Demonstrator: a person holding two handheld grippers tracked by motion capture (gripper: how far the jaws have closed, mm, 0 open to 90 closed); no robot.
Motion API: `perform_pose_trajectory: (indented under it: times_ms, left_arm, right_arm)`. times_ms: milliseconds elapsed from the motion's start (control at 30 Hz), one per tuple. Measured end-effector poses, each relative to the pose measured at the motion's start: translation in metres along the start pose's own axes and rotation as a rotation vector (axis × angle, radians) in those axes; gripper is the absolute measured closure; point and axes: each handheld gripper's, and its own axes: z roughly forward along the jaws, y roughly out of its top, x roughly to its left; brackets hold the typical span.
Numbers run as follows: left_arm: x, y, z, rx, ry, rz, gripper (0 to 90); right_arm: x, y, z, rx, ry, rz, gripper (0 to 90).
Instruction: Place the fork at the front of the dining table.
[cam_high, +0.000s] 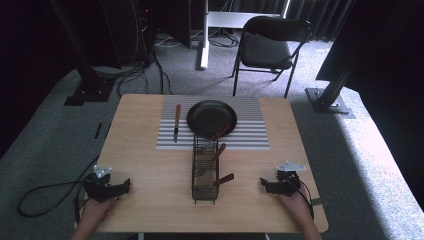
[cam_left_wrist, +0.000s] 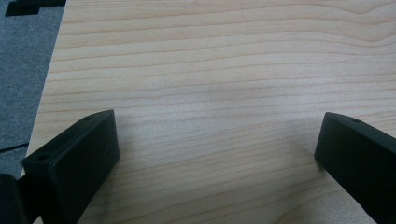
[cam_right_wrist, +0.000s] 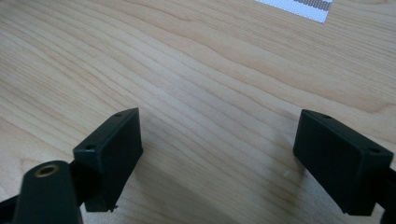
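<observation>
A black plate (cam_high: 211, 116) rests on a striped grey placemat (cam_high: 250, 132) at the far middle of the wooden table (cam_high: 150, 165). To the plate's left a knife with a brown handle (cam_high: 176, 121) lies on the mat. In front of the plate stands a black wire caddy (cam_high: 205, 172) with three brown-handled utensils (cam_high: 219, 150) sticking out to the right. My left gripper (cam_high: 125, 186) rests at the near left edge, open over bare wood (cam_left_wrist: 219, 140). At the near right my right gripper (cam_high: 262, 183) is open too, nothing between its jaws (cam_right_wrist: 219, 144).
A black folding chair (cam_high: 267, 47) stands beyond the table's far edge. Black frame legs (cam_high: 87, 75) and cables stand on the grey carpet at both far sides. A corner of the striped mat (cam_right_wrist: 299, 7) shows in the right gripper view.
</observation>
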Motion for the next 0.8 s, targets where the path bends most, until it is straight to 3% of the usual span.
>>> perform_pose_trajectory:
  times_ms: [200,467,800]
  left_arm:
    - [0.0,0.0,0.0,0.0,0.0,0.0,0.0]
    - [0.0,0.0,0.0,0.0,0.0,0.0,0.0]
    - [0.0,0.0,0.0,0.0,0.0,0.0,0.0]
  right_arm:
    - [0.003,0.003,-0.002,0.035,-0.01,0.006,16.4]
    - [0.008,0.006,-0.006,0.03,-0.014,0.005,17.8]
    - [0.021,0.028,-0.016,-0.028,0.036,0.019,17.8]
